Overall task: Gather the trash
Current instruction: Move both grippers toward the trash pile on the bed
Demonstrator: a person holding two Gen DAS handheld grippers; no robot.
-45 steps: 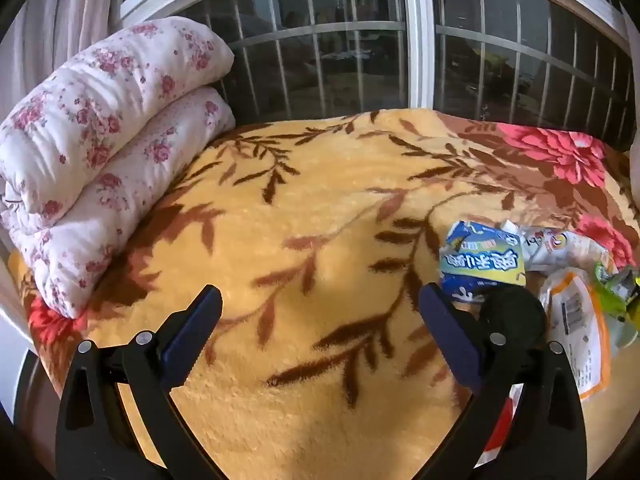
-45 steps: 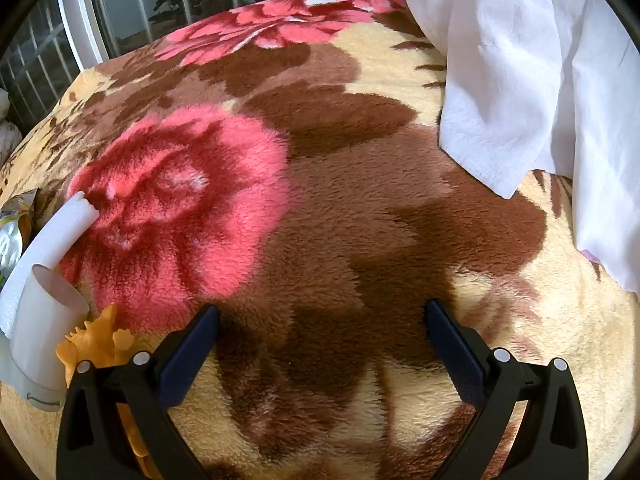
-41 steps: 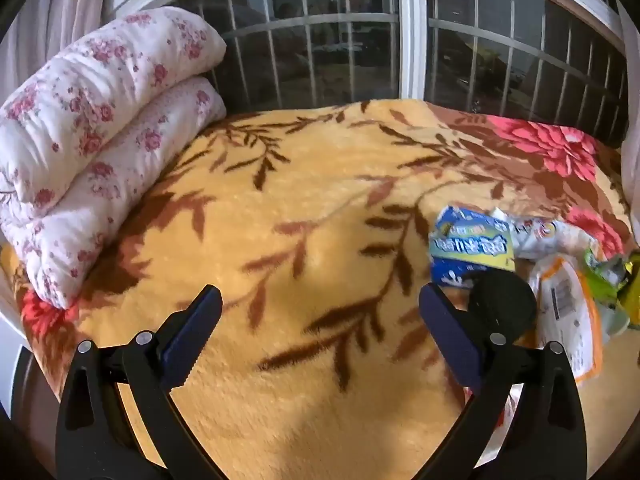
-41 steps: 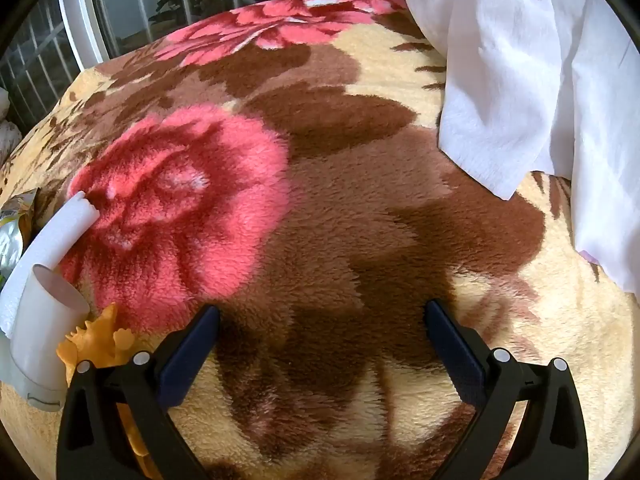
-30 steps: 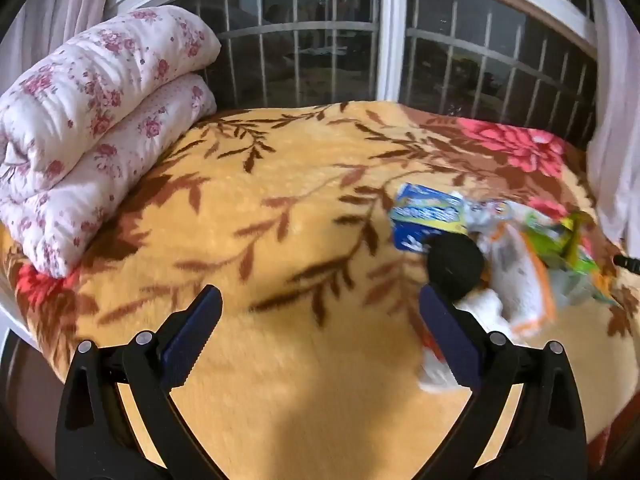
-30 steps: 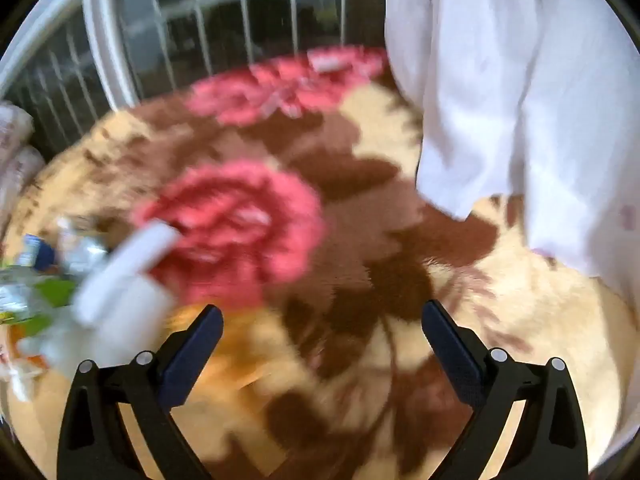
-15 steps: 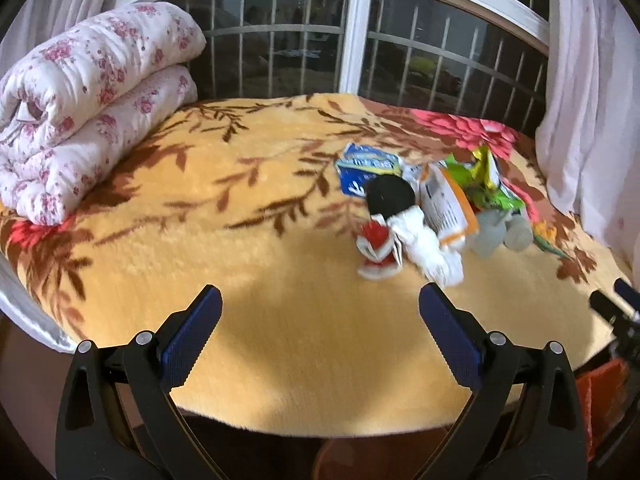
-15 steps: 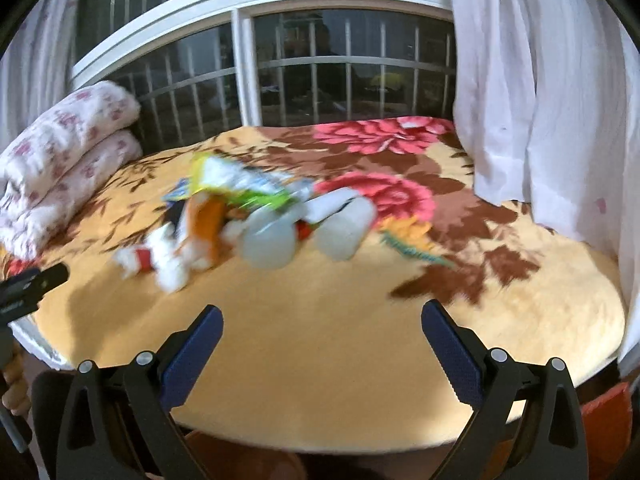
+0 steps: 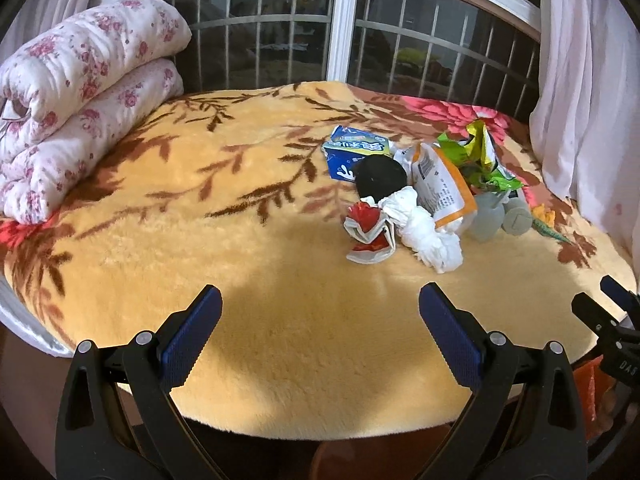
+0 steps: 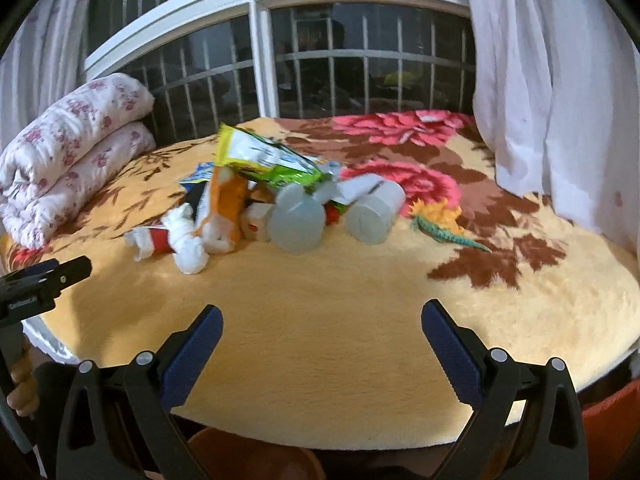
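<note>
A pile of trash lies on the blanket-covered bed: a blue carton, a black round object, a knotted white bag, a red-white wrapper, an orange-white pouch, green wrappers and two grey-white cups. My left gripper is open and empty, near the bed's front edge. My right gripper is open and empty, also back from the pile.
A folded floral quilt lies at the bed's left. A barred window is behind, a white curtain at the right. A toy lizard lies right of the cups. A brown basin and an orange-red container sit below the edge.
Both grippers have pulled far back from the bed surface; the whole pile and the bed's front edge now show. Both stay open.
</note>
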